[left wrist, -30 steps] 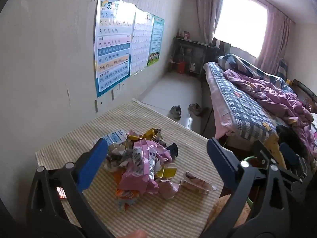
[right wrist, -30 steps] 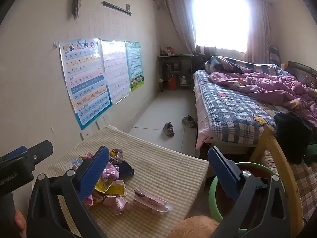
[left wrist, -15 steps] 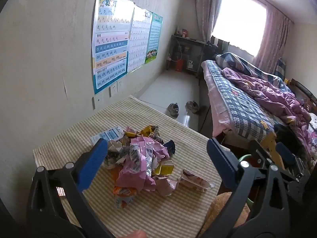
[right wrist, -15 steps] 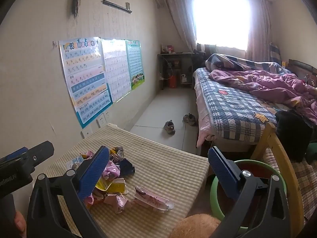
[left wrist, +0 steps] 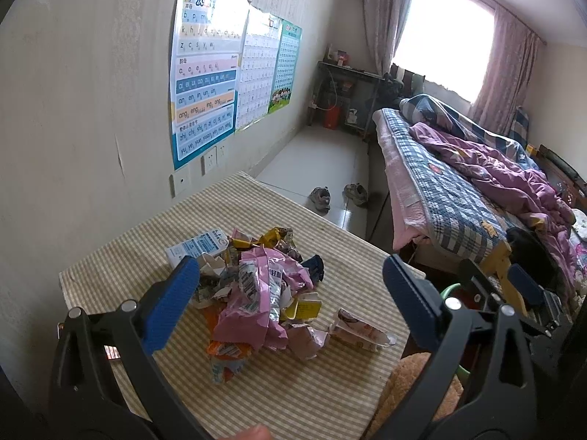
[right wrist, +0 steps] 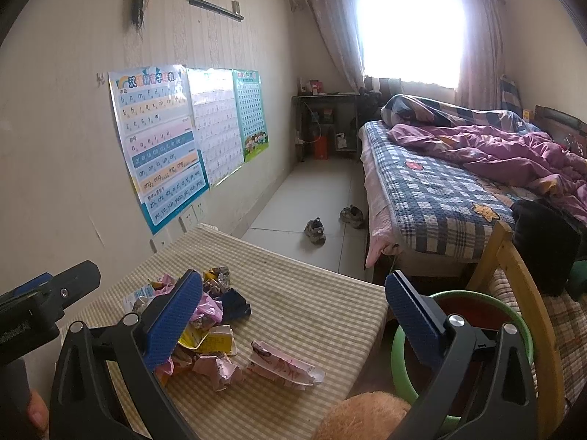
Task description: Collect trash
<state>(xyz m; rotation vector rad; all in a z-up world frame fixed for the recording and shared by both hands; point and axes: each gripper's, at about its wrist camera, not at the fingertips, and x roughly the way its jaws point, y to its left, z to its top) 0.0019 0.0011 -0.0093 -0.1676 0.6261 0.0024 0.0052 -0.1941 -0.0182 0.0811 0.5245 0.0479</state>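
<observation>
Hovering above the table [left wrist: 121,256]: both tongs spread wide, nothing held. Left tongs [left wrist: 290,304] frame the trash pile [left wrist: 256,286] from above, clear of it. Right tongs [right wrist: 293,315] sit over the table's right side, near the edge.

Trash pile: heap of crumpled wrappers mid-table on the striped cloth, mostly pink [left wrist: 253,311], with yellow pieces [right wrist: 209,339], a dark blue scrap [right wrist: 234,304], an orange wrapper [left wrist: 223,352] at the near side, and a white-blue carton [left wrist: 198,245] at the far left. One flattened pink-white packet [right wrist: 282,366] lies apart, just right of the heap.

Container: green basin [right wrist: 403,352] on the floor just beside the table's right edge, next to a wooden chair [right wrist: 513,264]. Interior looks dark reddish; contents can't be made out, the right tongs block most of it.
</observation>
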